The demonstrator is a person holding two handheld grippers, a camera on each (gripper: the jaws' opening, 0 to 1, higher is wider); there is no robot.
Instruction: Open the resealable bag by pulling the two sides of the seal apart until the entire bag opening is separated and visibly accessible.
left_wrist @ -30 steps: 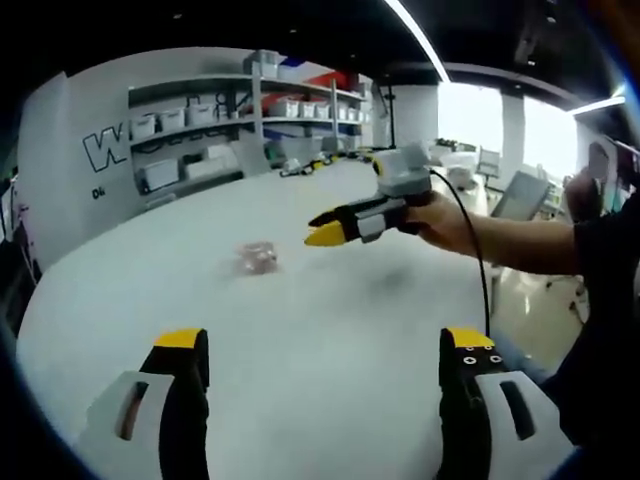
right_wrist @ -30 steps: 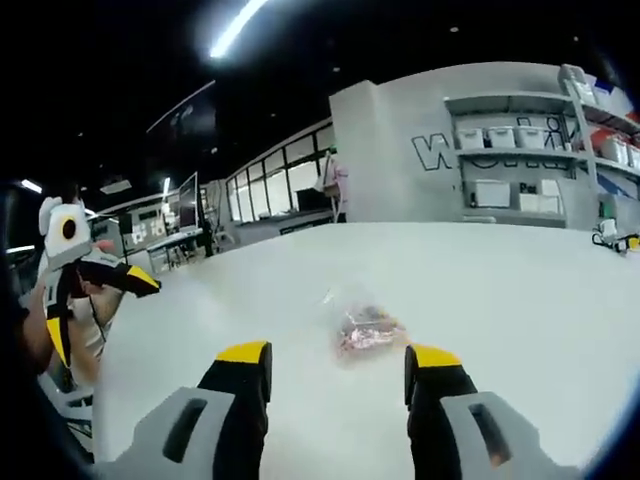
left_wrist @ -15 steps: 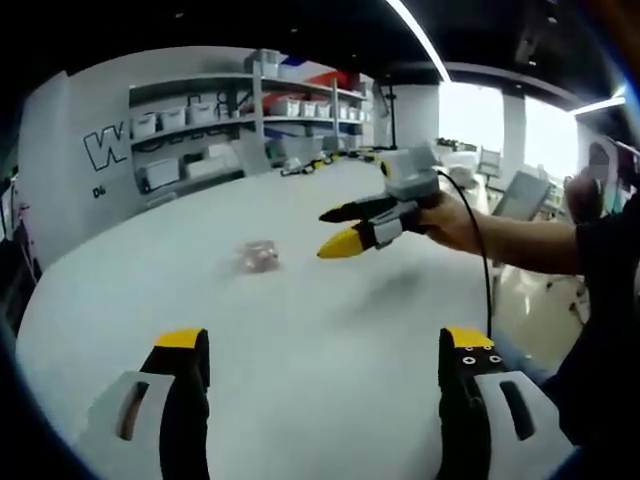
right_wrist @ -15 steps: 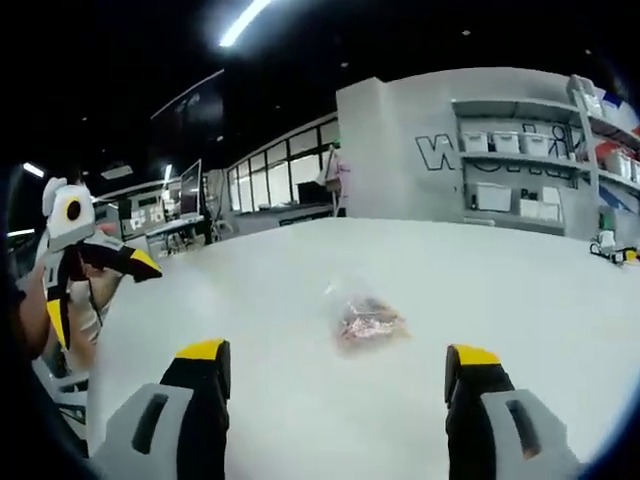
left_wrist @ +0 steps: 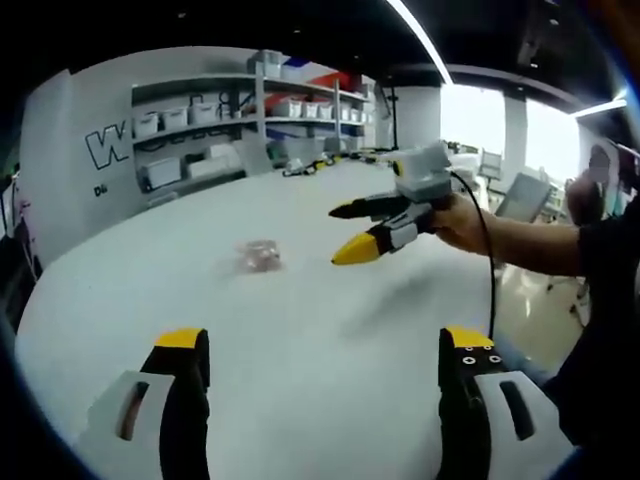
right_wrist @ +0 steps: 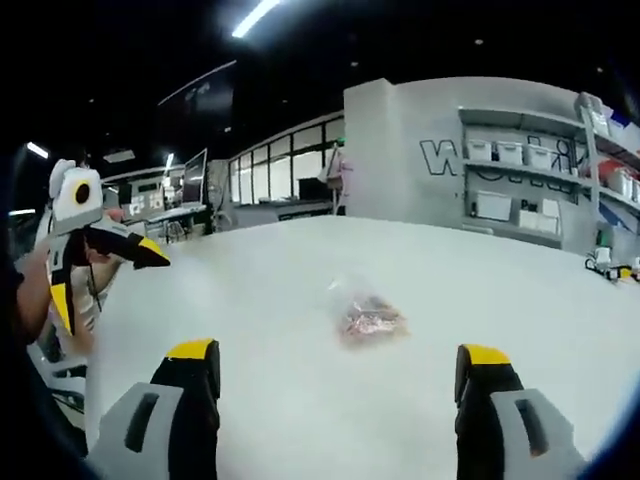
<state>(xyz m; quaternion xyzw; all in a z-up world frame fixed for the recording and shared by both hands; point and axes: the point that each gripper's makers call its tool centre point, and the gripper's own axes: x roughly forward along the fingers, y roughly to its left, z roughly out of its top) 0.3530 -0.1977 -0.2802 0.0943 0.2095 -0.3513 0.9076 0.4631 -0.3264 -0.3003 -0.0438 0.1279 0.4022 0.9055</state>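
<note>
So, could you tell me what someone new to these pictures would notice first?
Probably the small clear resealable bag with pinkish contents, lying alone in the middle of the big white table. Next, the right gripper, held in the air by a hand above the table with its yellow-tipped jaws apart. Behind stands a grey wall with shelves of white bins.

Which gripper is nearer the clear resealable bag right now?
The right gripper: the clear resealable bag lies just ahead between its open jaws. The left gripper sits farther back across the white table.

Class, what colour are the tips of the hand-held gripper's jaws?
Yellow, clearest in the right gripper view.
</note>
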